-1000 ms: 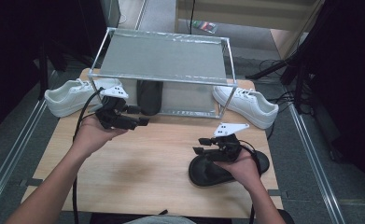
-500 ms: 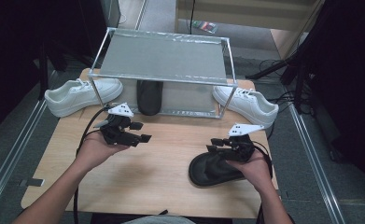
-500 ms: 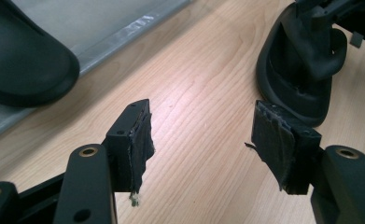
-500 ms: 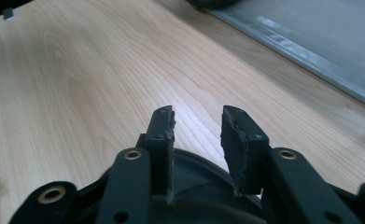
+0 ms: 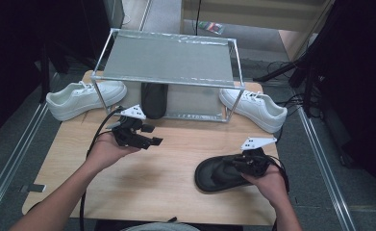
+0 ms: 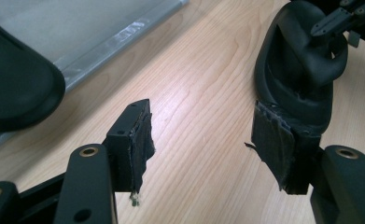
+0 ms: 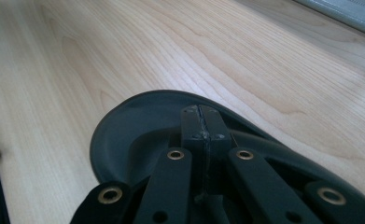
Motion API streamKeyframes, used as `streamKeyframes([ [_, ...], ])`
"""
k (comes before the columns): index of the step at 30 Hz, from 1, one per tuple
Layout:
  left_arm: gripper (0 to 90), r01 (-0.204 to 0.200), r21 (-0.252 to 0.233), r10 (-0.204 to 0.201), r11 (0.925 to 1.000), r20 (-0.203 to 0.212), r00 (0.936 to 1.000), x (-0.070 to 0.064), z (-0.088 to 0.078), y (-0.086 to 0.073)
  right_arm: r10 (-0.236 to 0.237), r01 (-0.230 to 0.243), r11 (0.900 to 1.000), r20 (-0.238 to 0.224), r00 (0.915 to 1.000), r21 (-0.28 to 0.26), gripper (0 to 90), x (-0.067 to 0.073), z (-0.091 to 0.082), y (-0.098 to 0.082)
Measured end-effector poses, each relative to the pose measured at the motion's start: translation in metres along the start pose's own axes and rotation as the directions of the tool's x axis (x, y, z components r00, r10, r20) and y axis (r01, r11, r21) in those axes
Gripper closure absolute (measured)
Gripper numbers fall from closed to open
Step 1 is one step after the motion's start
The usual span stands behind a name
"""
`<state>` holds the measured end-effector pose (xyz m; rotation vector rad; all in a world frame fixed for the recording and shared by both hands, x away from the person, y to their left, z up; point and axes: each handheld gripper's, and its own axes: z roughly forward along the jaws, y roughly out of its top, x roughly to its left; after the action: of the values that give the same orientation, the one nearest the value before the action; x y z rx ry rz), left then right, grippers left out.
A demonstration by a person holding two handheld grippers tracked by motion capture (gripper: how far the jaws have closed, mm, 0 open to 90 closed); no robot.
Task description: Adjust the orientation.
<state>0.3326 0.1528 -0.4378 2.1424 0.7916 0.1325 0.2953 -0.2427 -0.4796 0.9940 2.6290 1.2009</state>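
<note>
My right gripper point(image 5: 245, 166) sits over the black slipper point(image 5: 219, 174) at the near right of the wooden table point(image 5: 142, 180). Its jaws have just been closing, and in the right gripper view the two pads meet flat against each other above the slipper's footbed point(image 7: 138, 126); I see nothing pinched between them, so I read it as closed and empty. The slipper's rounded end lies straight ahead of those jaws, flat on the wood.

My left gripper point(image 5: 152, 140) hovers above the table with its jaws standing wide. In the left gripper view bare wood shows between the two pads point(image 6: 140, 140), and the same black slipper point(image 6: 301, 74) lies ahead and to the right of them, with my right gripper point(image 6: 339, 18) on top of it at its far end.

Ahead and to the left of the left gripper, a second black slipper point(image 5: 154, 98) rests under the metal-framed rack point(image 5: 169, 60). A white sneaker point(image 5: 82, 98) lies beyond the left gripper on its outer side, and another white sneaker point(image 5: 255, 108) lies beyond the right gripper, beside the rack's leg.
</note>
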Motion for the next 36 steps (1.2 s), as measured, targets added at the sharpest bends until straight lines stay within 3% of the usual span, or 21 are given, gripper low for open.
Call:
streamKeyframes([
  [10, 39.1, -0.001, -0.017, 0.001, 0.9999, -0.007, 1.0000, 0.002, 0.002, 0.002, -0.024, 0.023, 0.998, 0.020, 0.9995, 0.059, 90.0, 0.001, -0.017, -0.022],
  [17, 39.1, 0.011, -0.032, -0.011, 0.9994, -0.011, 0.9999, -0.001, -0.001, -0.003, -0.053, 0.053, 0.993, -0.002, 0.9986, 0.102, 90.0, 0.004, -0.002, -0.015],
  [36, 39.0, 0.016, -0.023, -0.016, 0.9996, -0.028, 0.9995, -0.006, -0.008, -0.016, -0.098, 0.104, 0.987, -0.051, 0.9938, 0.120, 90.0, 0.004, 0.017, 0.003],
])
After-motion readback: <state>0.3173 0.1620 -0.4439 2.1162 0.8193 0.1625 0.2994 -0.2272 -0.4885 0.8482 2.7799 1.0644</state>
